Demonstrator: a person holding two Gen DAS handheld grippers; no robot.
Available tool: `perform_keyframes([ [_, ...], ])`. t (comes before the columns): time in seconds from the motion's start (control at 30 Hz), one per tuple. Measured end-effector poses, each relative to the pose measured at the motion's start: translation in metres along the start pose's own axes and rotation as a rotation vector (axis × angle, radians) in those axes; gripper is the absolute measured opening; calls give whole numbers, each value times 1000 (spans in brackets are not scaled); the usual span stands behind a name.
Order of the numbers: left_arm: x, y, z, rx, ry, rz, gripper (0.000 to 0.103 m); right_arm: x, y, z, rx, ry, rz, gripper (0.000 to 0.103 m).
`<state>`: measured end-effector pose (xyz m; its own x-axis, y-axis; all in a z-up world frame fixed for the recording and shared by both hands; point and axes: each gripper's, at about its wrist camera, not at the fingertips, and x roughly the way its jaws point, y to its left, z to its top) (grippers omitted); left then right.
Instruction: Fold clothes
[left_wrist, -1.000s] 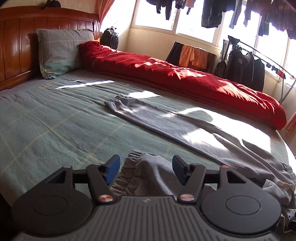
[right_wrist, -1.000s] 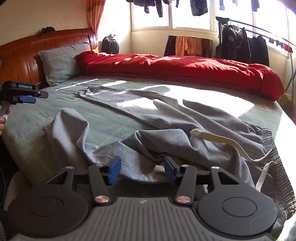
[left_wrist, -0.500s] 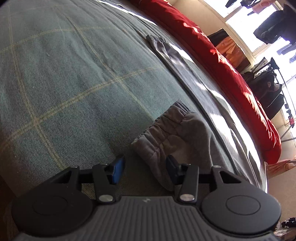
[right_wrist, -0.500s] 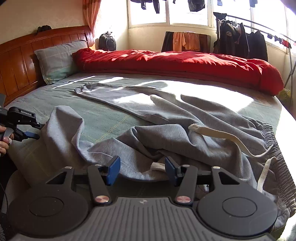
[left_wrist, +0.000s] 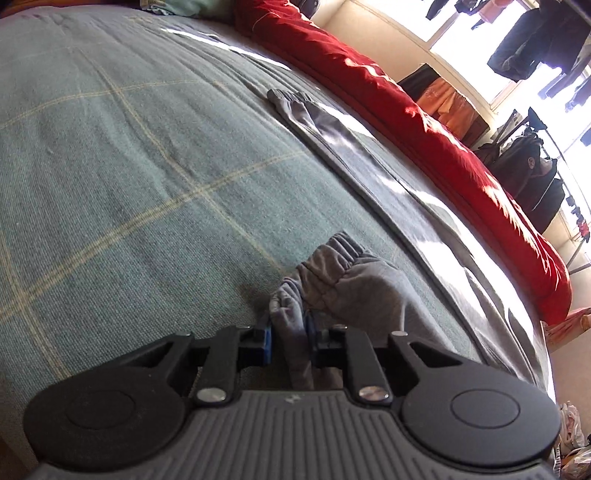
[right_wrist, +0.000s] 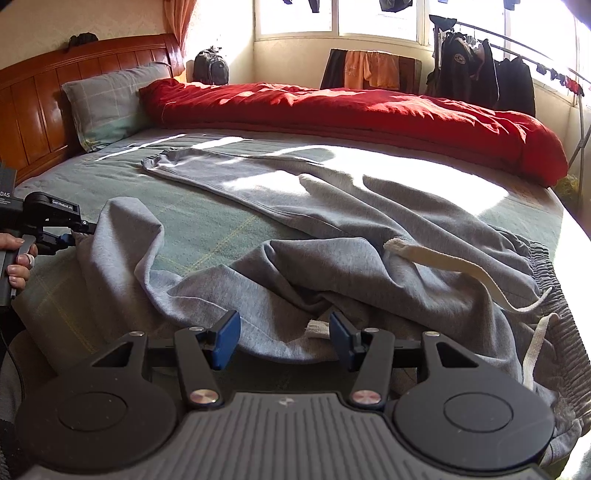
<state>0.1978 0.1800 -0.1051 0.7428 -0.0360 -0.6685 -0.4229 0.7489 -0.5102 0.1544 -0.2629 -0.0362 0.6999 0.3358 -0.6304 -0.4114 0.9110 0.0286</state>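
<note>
The grey sweatpants (right_wrist: 332, 236) lie unfolded across the bed (left_wrist: 110, 184), the left gripper (left_wrist: 288, 338) closing on the near leg cuff (left_wrist: 325, 266) at 6 o'clock, the right gripper (right_wrist: 284, 336) apart over crumpled fabric

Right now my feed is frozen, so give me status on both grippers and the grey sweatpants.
Left gripper closing on sweatpants leg cuff. Right gripper open over crumpled fabric. Pants unfolded; nothing blocking.
</note>
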Motion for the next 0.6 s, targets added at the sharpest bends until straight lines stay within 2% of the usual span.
perform_keyframes([
  [0.17, -28, 3, 9, 7, -73, -1, 11, -5, 3, 2, -16, -7, -13, 58],
  [0.33, -61, 5, 22, 39, -147, 22, 10, -12, 1, 3, -9, -26, -20, 61],
  [0.6, -103, 13, 37, 91, -232, 52, 10, -5, 3, 8, -13, -12, -5, 61],
])
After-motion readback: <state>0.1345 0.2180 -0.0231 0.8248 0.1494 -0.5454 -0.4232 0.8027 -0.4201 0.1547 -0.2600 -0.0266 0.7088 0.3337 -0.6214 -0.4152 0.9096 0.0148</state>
